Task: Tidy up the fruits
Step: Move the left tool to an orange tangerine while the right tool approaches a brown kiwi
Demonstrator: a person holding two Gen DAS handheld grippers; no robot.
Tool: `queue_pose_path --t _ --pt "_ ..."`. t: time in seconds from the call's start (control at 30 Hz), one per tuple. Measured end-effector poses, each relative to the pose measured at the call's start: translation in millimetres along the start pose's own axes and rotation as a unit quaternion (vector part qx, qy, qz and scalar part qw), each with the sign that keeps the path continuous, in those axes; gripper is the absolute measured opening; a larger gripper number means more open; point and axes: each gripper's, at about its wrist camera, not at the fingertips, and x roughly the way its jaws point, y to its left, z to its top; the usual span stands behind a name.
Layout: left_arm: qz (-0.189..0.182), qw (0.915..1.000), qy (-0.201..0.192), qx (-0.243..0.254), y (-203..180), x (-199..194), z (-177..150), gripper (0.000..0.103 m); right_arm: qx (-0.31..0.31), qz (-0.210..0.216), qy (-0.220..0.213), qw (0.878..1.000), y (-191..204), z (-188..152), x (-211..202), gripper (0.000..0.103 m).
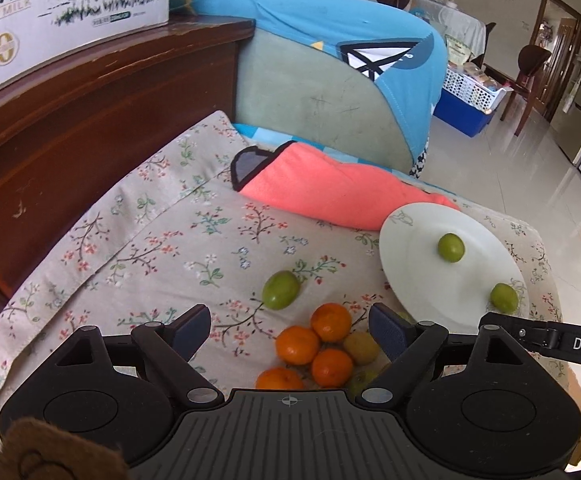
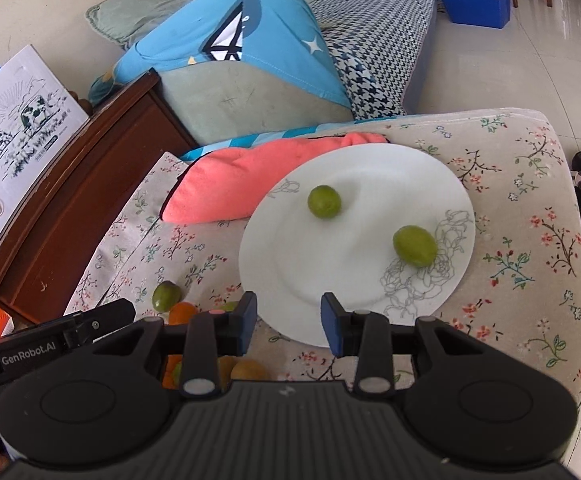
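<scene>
two green fruits [image 2: 324, 201] on plate [image 2: 290, 280] (white)

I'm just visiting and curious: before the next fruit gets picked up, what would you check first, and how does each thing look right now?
1. Left tongs empty and open: ok; jaws wide apart, nothing between them.
2. Right tongs empty: ok; a narrow gap between the pads, nothing in it.
3. Fruit in reach: ok; the oranges and a green fruit lie on the floral cloth just ahead of the left tongs.
4. Room on the white plate: ok; only two green fruits on it.
5. Plate sitting flat: cannot tell; its far rim meets the pink cushion.
6. Tongs clear of each other: ok; apart, though close.
</scene>
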Motion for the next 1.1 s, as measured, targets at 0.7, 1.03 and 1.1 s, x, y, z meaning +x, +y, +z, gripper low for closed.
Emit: queue_pose_path --t 0.7,1.03,1.1 --pt "0.025 0.9987 0.035 -0.027 29.9 13.0 -41.3 0.088 -0.053 -0.010 0.036 0.998 19.0 -37.0 14.5 0.037" --pt "0.027 0.9988 0.029 -0.029 23.8 22.8 -44.3 0.088 -0.054 -0.010 0.045 0.998 21.8 -38.1 23.8 0.037" --pt "0.026 0.9987 0.028 -0.034 26.0 21.7 -44.5 0.088 -0.056 -0.010 0.044 0.997 22.7 -38.4 24.1 0.037"
